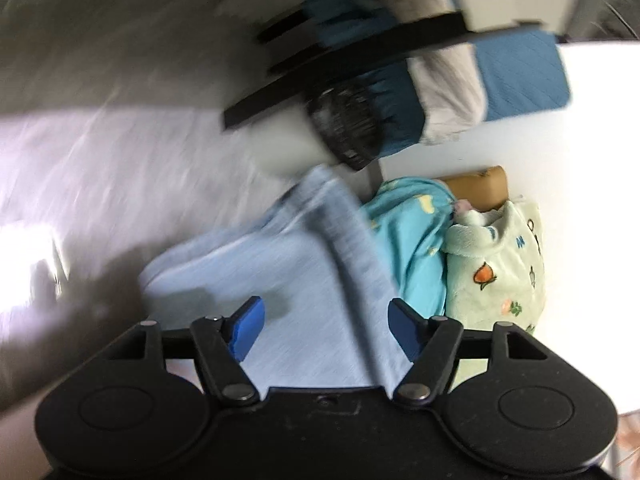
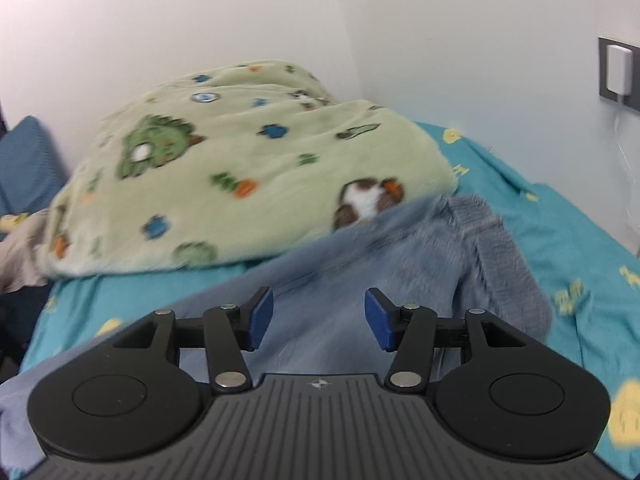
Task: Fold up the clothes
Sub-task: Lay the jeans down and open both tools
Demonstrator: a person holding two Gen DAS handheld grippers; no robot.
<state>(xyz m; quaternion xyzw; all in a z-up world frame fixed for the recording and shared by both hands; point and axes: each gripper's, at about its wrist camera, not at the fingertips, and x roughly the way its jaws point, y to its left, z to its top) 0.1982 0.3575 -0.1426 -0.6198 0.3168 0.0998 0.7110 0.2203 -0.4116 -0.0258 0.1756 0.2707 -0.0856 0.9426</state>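
Home bedroom: bed with teal sheet point(image 2: 560, 216), fleece blanket point(image 2: 224, 168), wall socket point(image 2: 618, 74).

A light blue garment point(image 2: 360, 280) lies rumpled on the bed, touching the fleece blanket.

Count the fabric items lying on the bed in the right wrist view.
3: a green animal-print fleece blanket bunched near the wall, the light blue garment in front of it, and the teal printed sheet beneath both. Others may be hidden underneath.
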